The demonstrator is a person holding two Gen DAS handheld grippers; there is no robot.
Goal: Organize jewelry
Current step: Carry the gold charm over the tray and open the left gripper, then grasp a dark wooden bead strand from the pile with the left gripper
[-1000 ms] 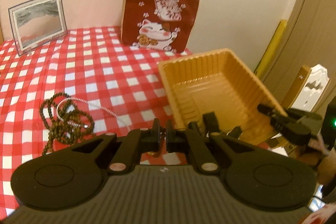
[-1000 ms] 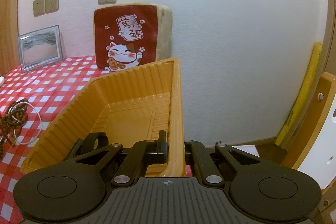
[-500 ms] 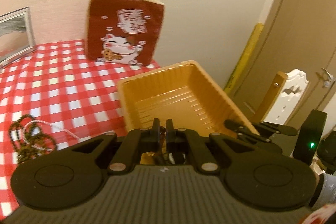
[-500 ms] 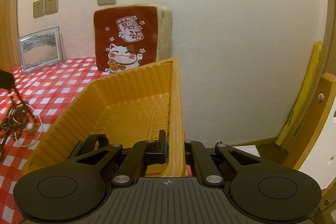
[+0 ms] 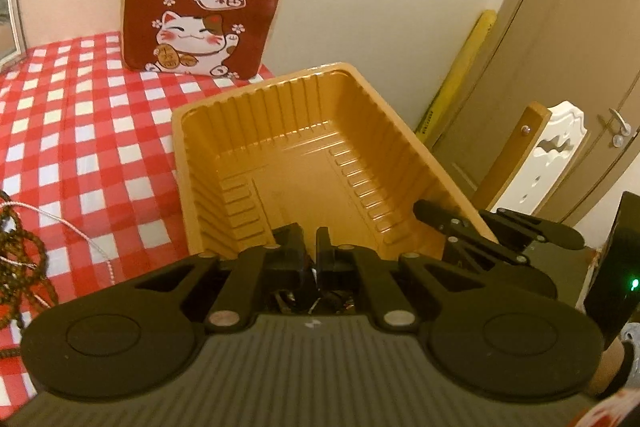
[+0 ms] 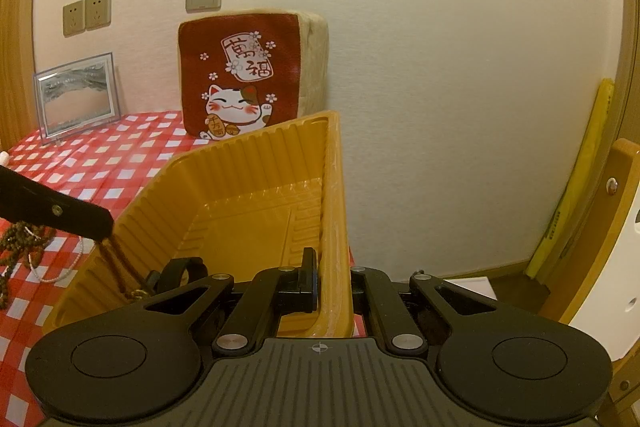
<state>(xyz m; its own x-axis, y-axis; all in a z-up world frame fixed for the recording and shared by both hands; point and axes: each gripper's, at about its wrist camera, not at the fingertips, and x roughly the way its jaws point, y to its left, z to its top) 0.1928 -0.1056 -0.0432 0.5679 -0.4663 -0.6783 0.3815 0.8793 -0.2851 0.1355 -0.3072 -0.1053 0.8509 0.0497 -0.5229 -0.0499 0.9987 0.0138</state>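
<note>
An orange plastic tray (image 5: 304,163) stands at the right edge of the checked table, tilted in the right wrist view (image 6: 256,195). My right gripper (image 6: 332,267) is shut on the tray's right wall near the front corner. My left gripper (image 5: 310,247) is shut on a brown bead bracelet (image 6: 120,267) that hangs from it over the tray's near left wall; in the left wrist view the bracelet is mostly hidden under the fingers. More brown beads (image 5: 20,267) and a thin white chain (image 5: 80,231) lie on the cloth to the left.
A red lucky-cat cushion (image 5: 200,7) leans on the wall behind the tray. A framed picture (image 6: 76,95) stands at the back left. A wooden chair (image 5: 532,155), a yellow pole (image 5: 460,75) and a door are to the right, off the table.
My left gripper has moved right from the bead pile to over the tray's near end, carrying the bracelet. My right gripper still holds the tray wall.
</note>
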